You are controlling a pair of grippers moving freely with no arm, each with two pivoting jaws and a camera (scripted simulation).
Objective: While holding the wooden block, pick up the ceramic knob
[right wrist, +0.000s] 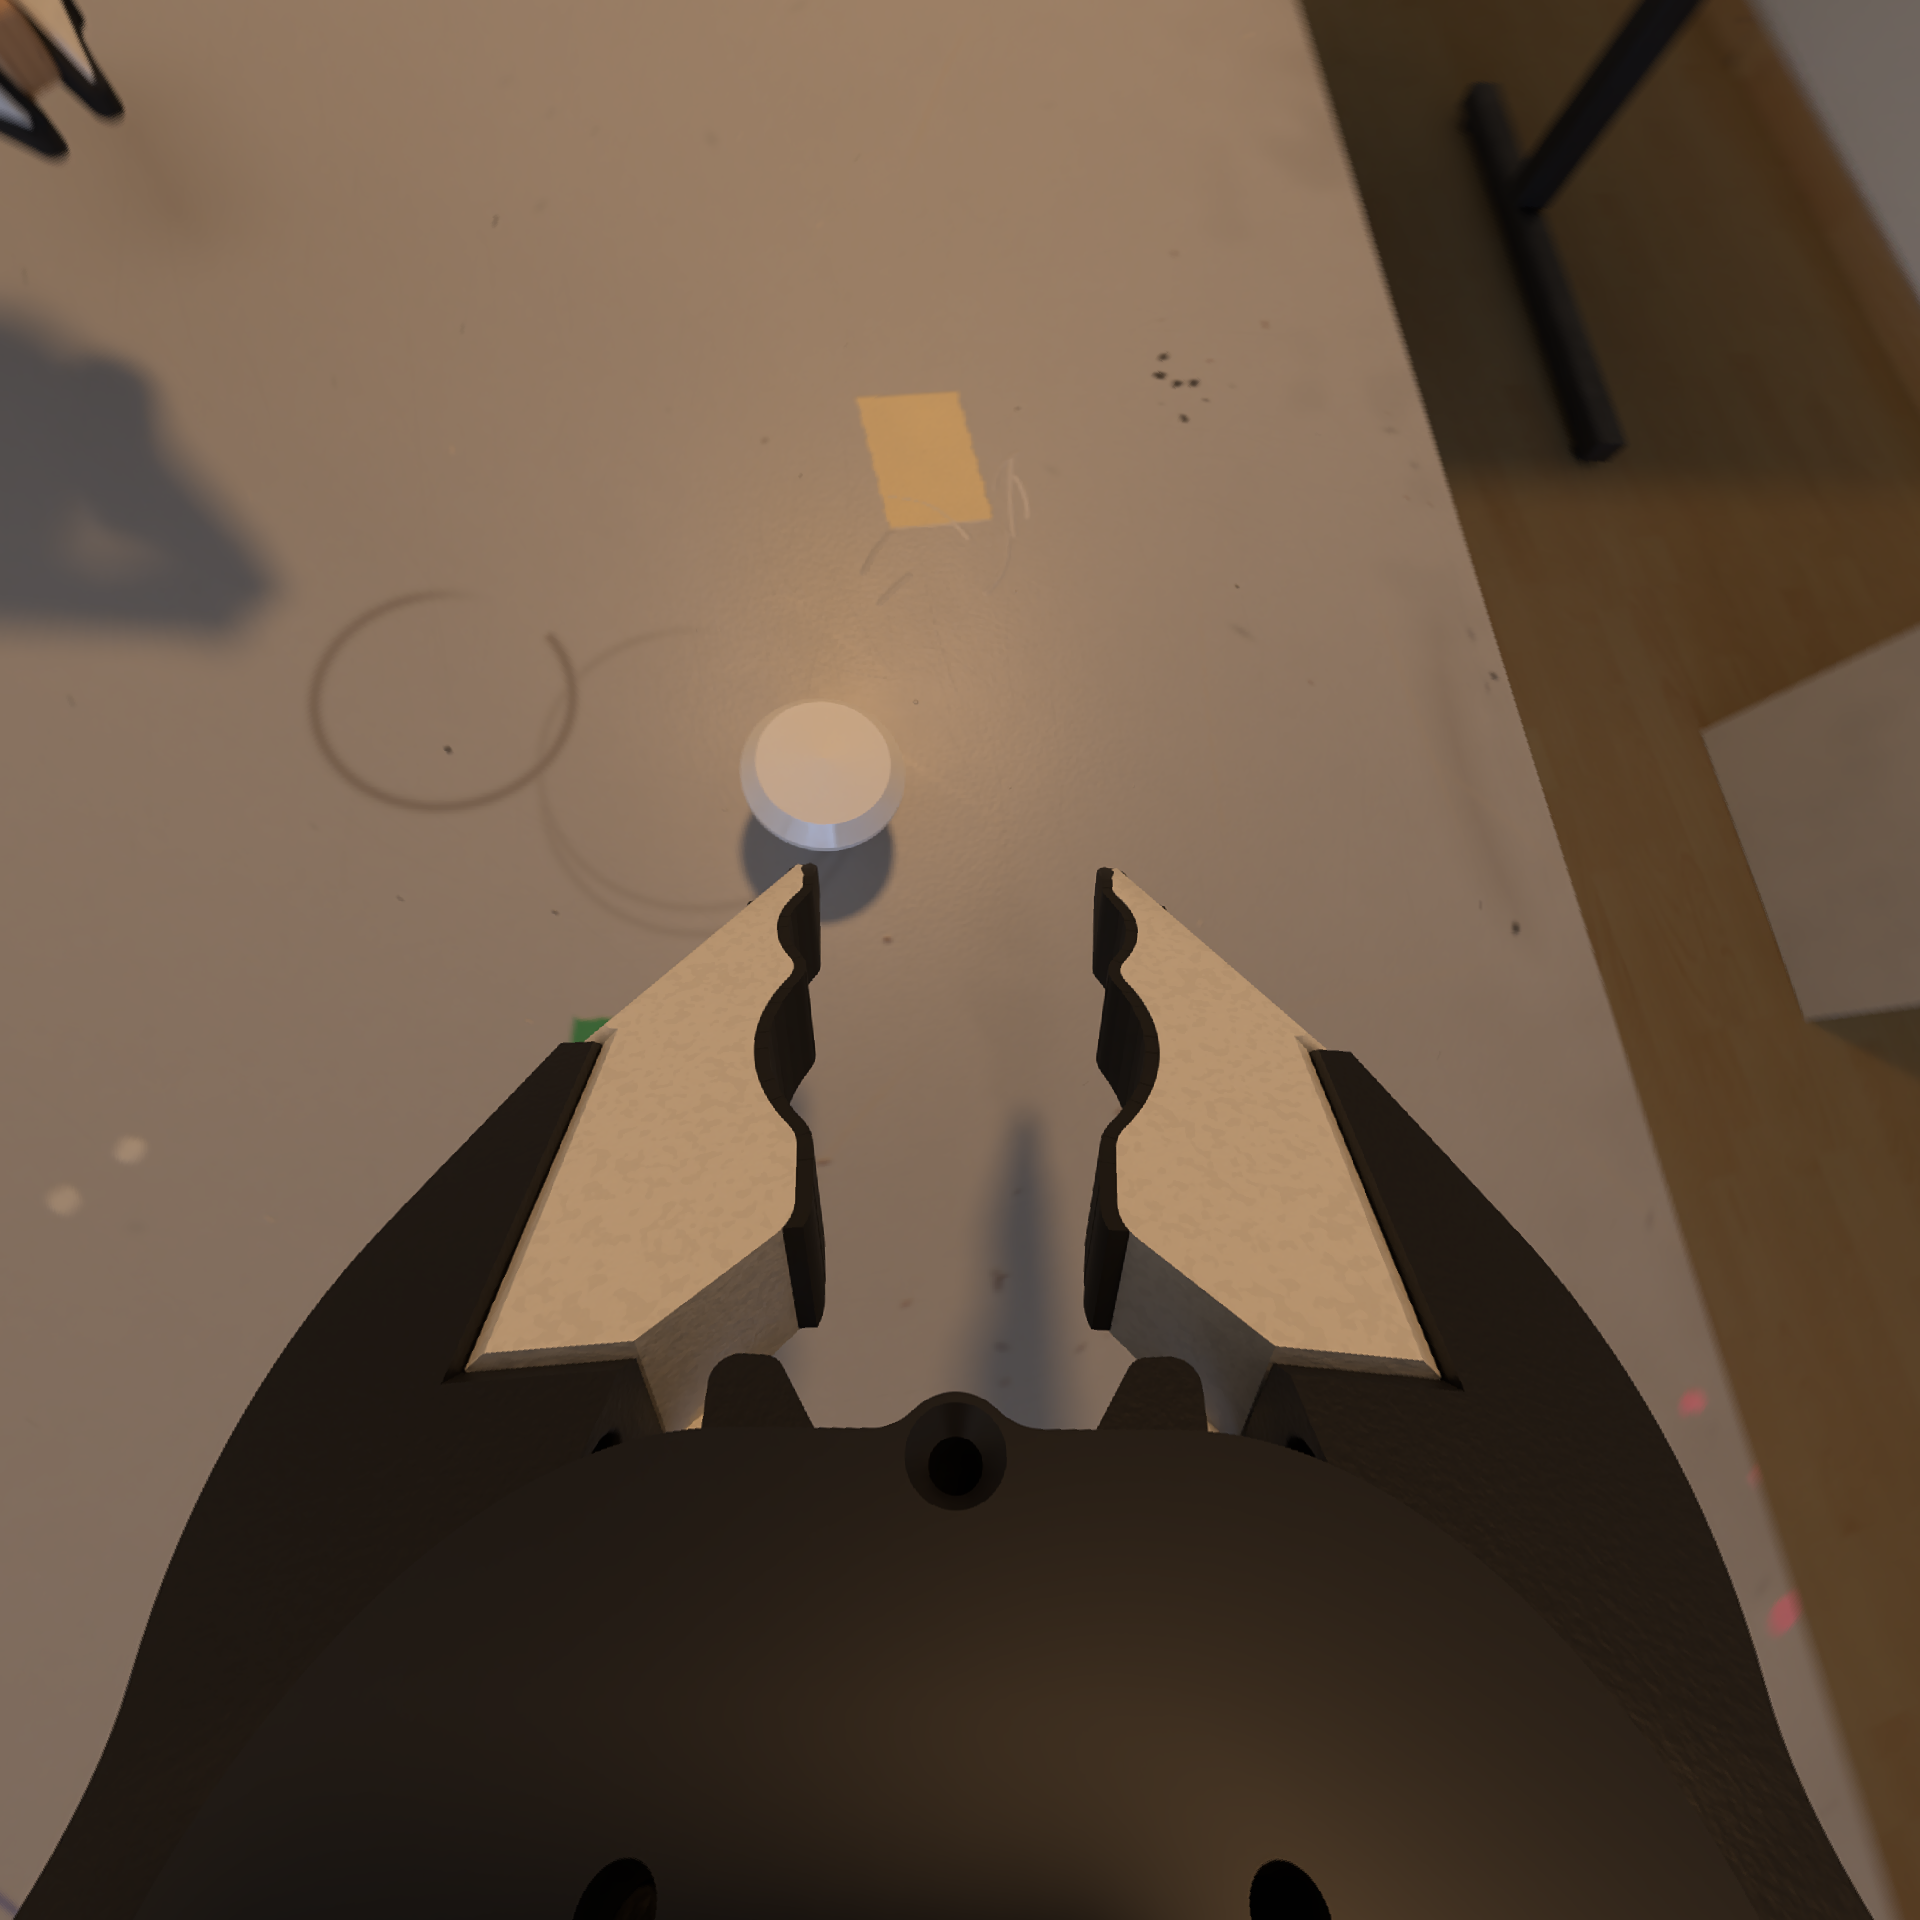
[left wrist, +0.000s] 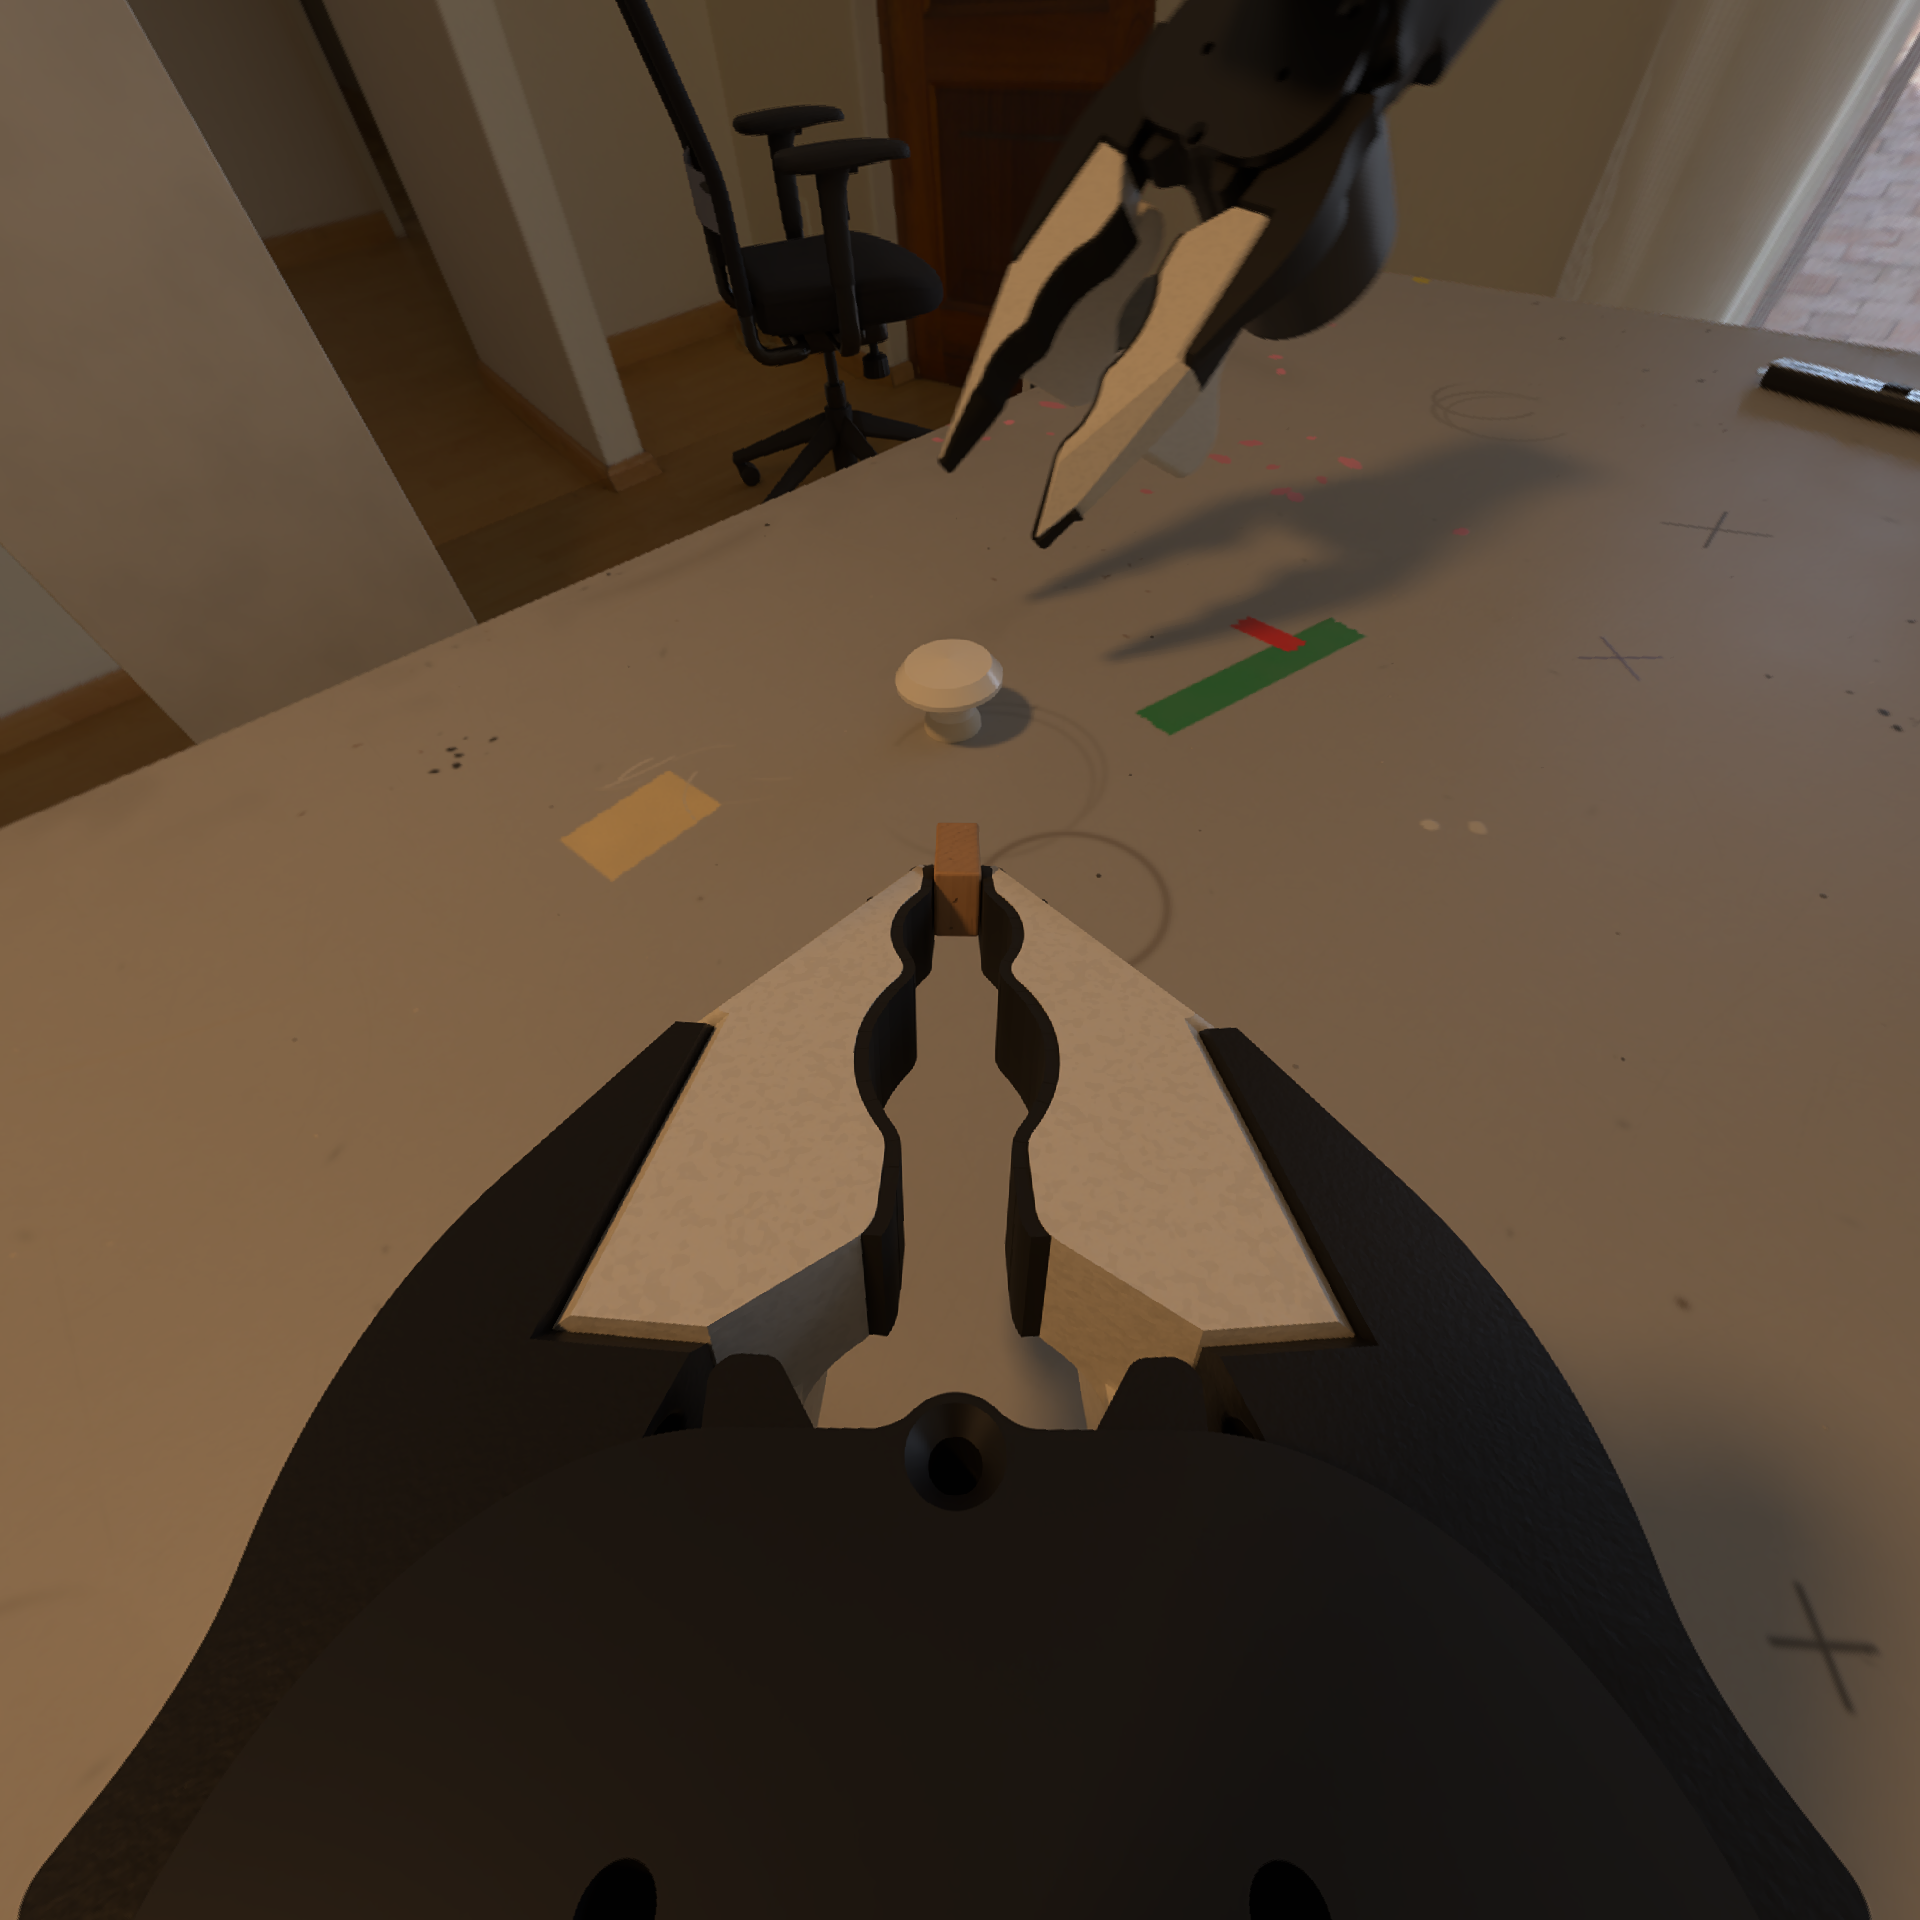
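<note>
Left tool (left wrist: 957,878) pinches the wooden block (left wrist: 957,878) at its tips, clear of the surface (left wrist: 1455,1039), so the holding step looks settled. Right tool (right wrist: 956,883) hangs above, spread wide and empty, with the ceramic knob (right wrist: 821,774) upright just ahead-left of its tips; next it likely needs to shift left, descend and straddle the cap.

My left gripper (left wrist: 957,883) has a broad matte-black body that flares wide and narrows toward two pale, speckled cream fingers (left wrist: 769,1143), each edged inside with a wavy black pad. A round black socket with a dark hole sits between the finger roots. My right gripper (right wrist: 956,883) is built the same, fingers (right wrist: 665,1164) cream.
</note>
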